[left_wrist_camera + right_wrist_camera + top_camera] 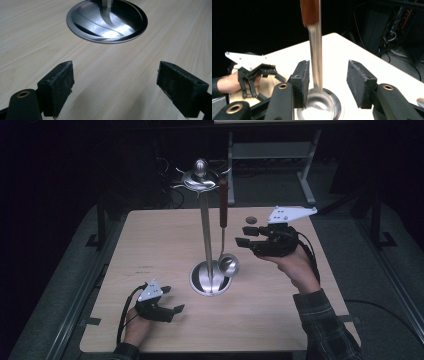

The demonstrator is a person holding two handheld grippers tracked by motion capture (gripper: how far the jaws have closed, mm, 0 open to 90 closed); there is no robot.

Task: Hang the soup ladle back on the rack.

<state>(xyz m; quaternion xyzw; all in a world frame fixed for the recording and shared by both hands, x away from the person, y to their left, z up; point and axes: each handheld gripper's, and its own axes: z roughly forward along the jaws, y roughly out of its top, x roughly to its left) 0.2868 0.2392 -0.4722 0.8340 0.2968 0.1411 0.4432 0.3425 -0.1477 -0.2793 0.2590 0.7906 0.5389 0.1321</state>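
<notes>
I see the ladle [223, 227] hanging upright from the top ring of the steel stand [207, 232], its long axis vertical, brown grip up and bowl down just over the stand's round base. My right gripper [245, 234] is level with the shaft and just to its right in the high view, far closer than the left; its jaws are half spread, and the right gripper view puts the shaft [316, 56] between the pads without either one pressing on it. My left gripper [172, 301] rests low on the table [150, 245] with jaws spread wide on nothing, pointing at the base [107, 21].
</notes>
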